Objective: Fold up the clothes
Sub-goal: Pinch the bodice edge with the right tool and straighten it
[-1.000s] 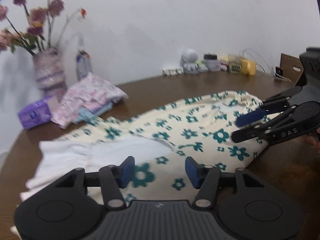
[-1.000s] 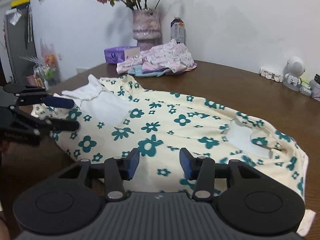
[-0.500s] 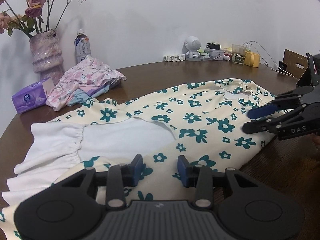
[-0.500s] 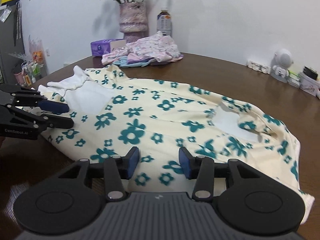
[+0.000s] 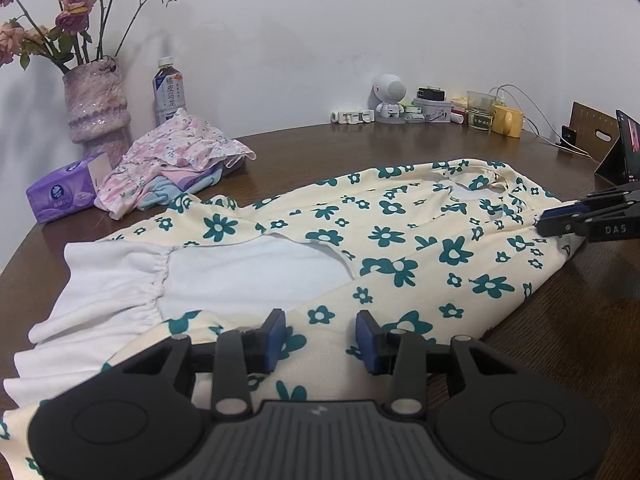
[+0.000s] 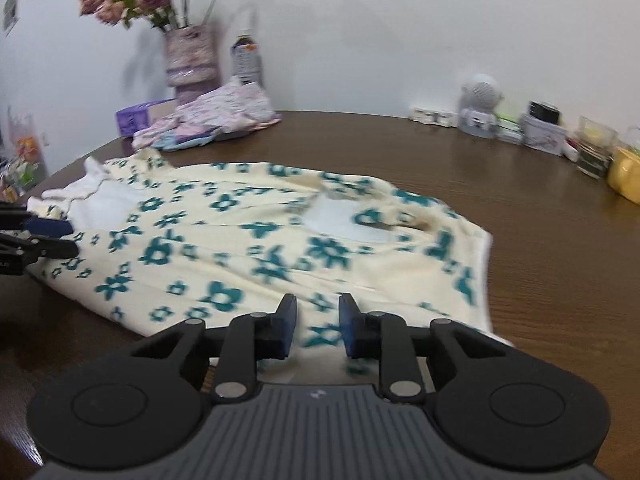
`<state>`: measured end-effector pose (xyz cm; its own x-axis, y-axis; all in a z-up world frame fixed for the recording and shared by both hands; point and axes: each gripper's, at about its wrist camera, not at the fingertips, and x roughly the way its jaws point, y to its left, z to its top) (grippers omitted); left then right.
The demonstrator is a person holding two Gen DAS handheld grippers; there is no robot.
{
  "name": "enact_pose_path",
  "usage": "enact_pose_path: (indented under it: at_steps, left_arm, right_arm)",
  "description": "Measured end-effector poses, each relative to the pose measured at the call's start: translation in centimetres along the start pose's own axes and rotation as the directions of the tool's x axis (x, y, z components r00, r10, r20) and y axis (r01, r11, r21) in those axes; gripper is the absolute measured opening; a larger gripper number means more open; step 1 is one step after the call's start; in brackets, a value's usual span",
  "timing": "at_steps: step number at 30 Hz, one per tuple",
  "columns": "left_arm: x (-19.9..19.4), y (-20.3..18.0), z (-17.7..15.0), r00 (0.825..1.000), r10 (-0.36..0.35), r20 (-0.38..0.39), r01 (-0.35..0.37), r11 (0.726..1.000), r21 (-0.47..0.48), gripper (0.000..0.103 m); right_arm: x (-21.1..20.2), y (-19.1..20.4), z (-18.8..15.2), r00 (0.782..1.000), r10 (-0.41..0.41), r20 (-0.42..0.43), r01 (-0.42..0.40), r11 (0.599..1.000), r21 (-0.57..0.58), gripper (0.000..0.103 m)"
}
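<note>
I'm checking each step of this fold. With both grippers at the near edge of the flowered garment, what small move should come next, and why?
Probably finish closing the right gripper on the hem: its jaws are closing with the flowered garment between them, but a gap still shows. The left gripper sits at the same near edge with a gap too, and the garment lies spread flat on the wooden table, so neither can lift yet.

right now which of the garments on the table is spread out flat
The cream dress with teal flowers, lying spread out. The pink floral clothes by the vase sit in a crumpled heap.
</note>
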<state>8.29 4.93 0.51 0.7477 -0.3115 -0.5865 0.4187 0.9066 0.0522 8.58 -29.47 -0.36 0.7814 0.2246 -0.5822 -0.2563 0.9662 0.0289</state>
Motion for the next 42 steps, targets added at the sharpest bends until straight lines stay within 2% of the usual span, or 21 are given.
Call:
enact_pose_path:
  at_steps: [7, 13, 20, 26, 30, 33, 37, 42]
  left_arm:
    - [0.0, 0.0, 0.0, 1.000, 0.002, 0.000, -0.002, 1.000, -0.007, 0.038]
    - [0.1, -0.1, 0.0, 1.000, 0.011, -0.001, -0.011, 1.000, -0.013, 0.038]
    - [0.1, -0.2, 0.1, 1.000, 0.025, -0.001, -0.025, 0.999, -0.022, 0.039]
    - [0.1, -0.3, 0.1, 0.999, 0.032, 0.000, -0.032, 0.999, -0.029, 0.038]
    - [0.1, -0.4, 0.0, 0.999, 0.036, 0.002, -0.036, 0.999, -0.035, 0.038]
    - [0.1, -0.3, 0.0, 0.999, 0.035, 0.003, -0.035, 0.999, -0.038, 0.038]
    - [0.0, -0.4, 0.0, 0.999, 0.037, 0.003, -0.037, 0.999, -0.040, 0.038]
    - [0.0, -0.4, 0.0, 0.999, 0.037, 0.004, -0.037, 0.999, -0.040, 0.038]
  right_arm:
    - [-1.1, -2.2, -0.6, 1.000, 0.014, 0.013, -0.014, 1.000, 0.018, 0.012]
    - [-1.9, -3.1, -1.0, 0.999, 0.034, 0.032, -0.035, 0.999, 0.023, 0.010]
    - [-2.9, -4.3, -1.5, 0.998, -0.044, 0.038, 0.043, 0.999, 0.032, 0.010]
    - [-3.3, -4.9, -1.8, 0.997, -0.064, 0.042, 0.062, 0.997, 0.045, 0.010]
    - [-4.7, -5.2, -1.2, 0.989, -0.125, 0.079, 0.118, 0.989, 0.087, 0.011]
    - [-5.5, -4.6, -0.6, 0.986, -0.125, 0.109, 0.115, 0.989, 0.092, 0.011]
    - [-4.7, -1.3, 0.2, 0.994, -0.042, 0.102, 0.041, 0.999, 0.019, 0.011]
    - [-1.6, 3.8, 1.2, 0.996, 0.074, 0.053, -0.070, 0.995, -0.071, 0.011]
